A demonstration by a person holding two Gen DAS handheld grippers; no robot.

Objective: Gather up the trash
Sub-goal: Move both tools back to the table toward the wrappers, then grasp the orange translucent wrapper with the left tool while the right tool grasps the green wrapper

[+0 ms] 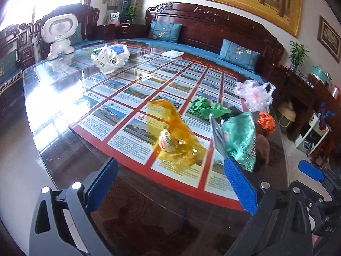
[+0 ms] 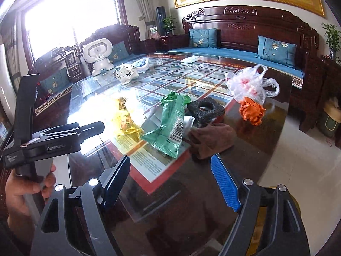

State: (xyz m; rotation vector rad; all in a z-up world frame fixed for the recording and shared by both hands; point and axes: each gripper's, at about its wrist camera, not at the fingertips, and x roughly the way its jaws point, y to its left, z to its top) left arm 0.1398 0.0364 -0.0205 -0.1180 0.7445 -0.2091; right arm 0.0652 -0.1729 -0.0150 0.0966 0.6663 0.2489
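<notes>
Now your left gripper (image 1: 170, 183) hangs over the near edge of the glass surface (image 1: 64, 98) with its jaws spread wide and nothing between them. Your right gripper (image 2: 170, 183) is wide too, and it holds nothing. Both point down at the trash.

Right ahead of your left gripper lies a yellow wrapper (image 1: 174, 132), crinkled and see-through. Just beside it, on its right, sits a green snack bag (image 1: 238, 136), and one blue pad of your left gripper shows right in front of the bag's near end; you cannot tell if they touch. Behind the bag is a green crumpled paper (image 1: 204, 105). Farther right sits a clear plastic bag (image 1: 253, 96) with pink bits on it, and an orange crumpled paper (image 1: 266, 121) lies just in front of it.

From your right gripper's camera, the green snack bag leans over a black foam ring (image 2: 205, 108). A brown cloth (image 2: 211, 138) lies near the edge, right beside the ring.

Far across the surface sit a white plastic bag (image 1: 108, 57) and a white toy robot (image 1: 60, 34), well apart from the trash near you. A long wooden sofa (image 1: 208, 25) with blue cushions stands behind the surface.

Your hand (image 2: 25, 189) grips the left gripper's handle at the left side of the right camera's view.
</notes>
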